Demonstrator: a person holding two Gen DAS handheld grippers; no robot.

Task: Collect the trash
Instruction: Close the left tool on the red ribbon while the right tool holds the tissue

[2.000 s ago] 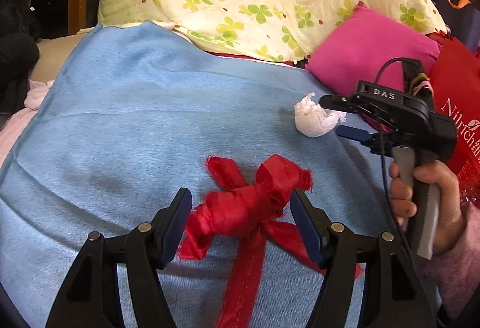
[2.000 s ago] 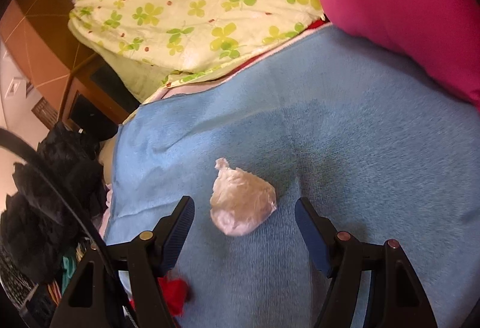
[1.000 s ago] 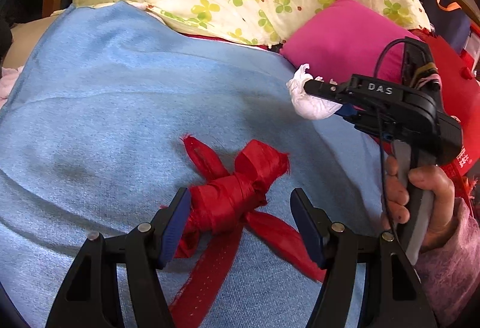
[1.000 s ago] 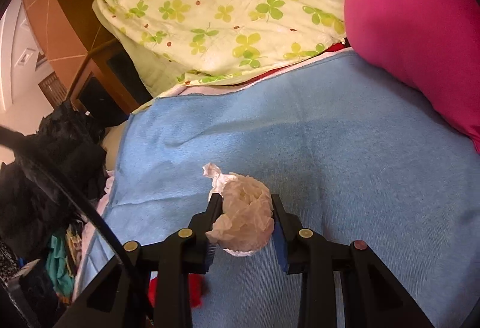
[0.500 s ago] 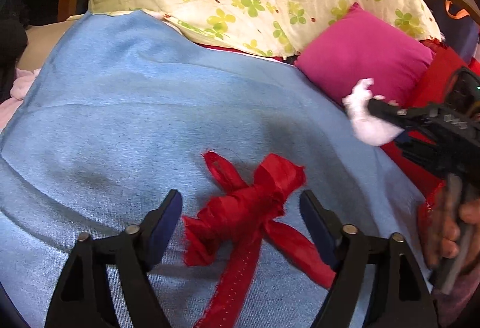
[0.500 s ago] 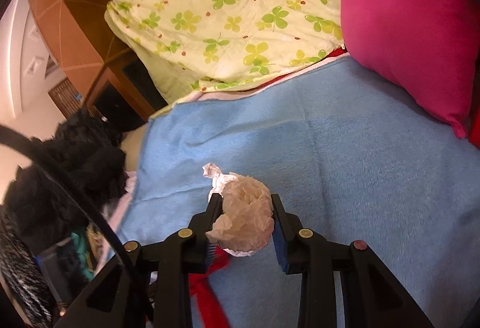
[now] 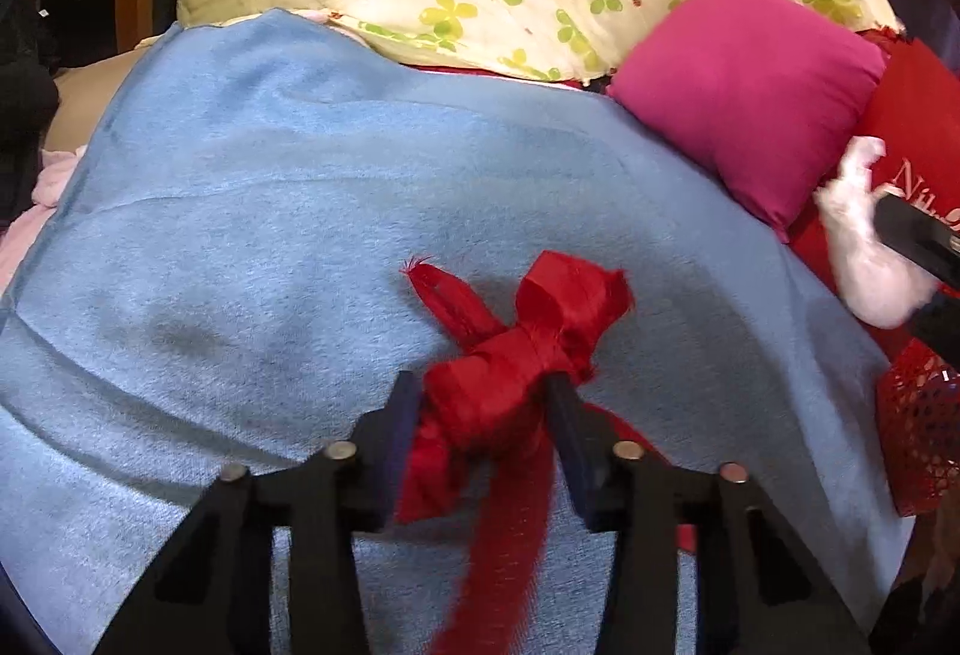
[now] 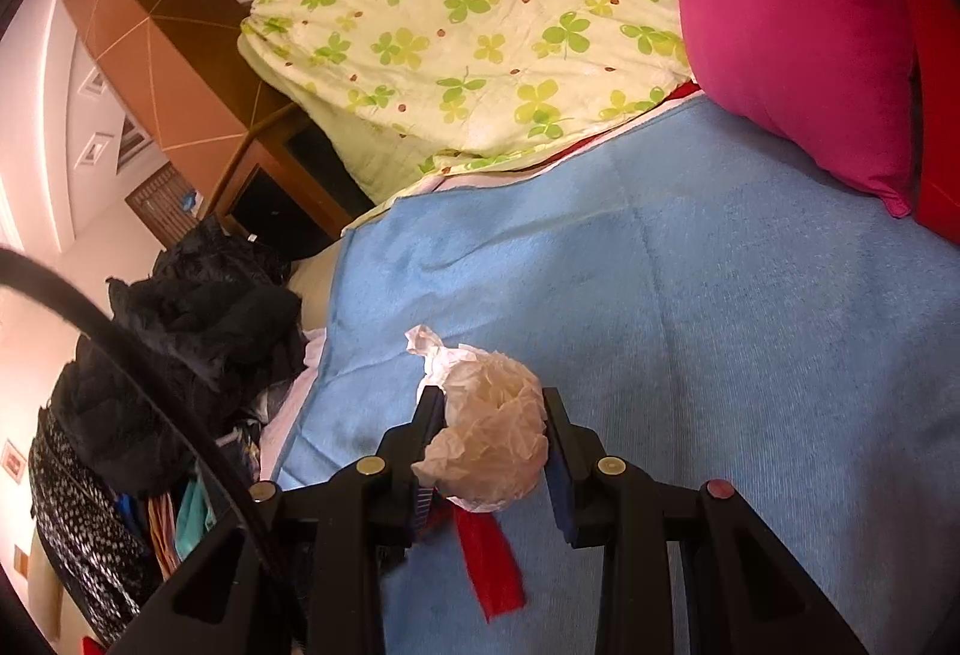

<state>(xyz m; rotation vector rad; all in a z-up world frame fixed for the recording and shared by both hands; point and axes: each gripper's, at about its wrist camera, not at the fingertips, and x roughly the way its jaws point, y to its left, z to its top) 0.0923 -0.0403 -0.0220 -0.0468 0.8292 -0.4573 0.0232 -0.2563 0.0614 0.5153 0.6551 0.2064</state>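
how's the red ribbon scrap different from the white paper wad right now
The red ribbon scrap is frayed fabric, knotted, with long tails; the white paper wad is a crumpled ball. The ribbon scrap lies on the blue blanket as the left gripper closes around it; the paper wad is clamped in the shut right gripper. Both sit between gripper fingers.

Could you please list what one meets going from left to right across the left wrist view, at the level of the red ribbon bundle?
blue blanket → left gripper, jaws closing around the red ribbon bundle → blue blanket again → crumpled white paper held by the right gripper, at the right edge.
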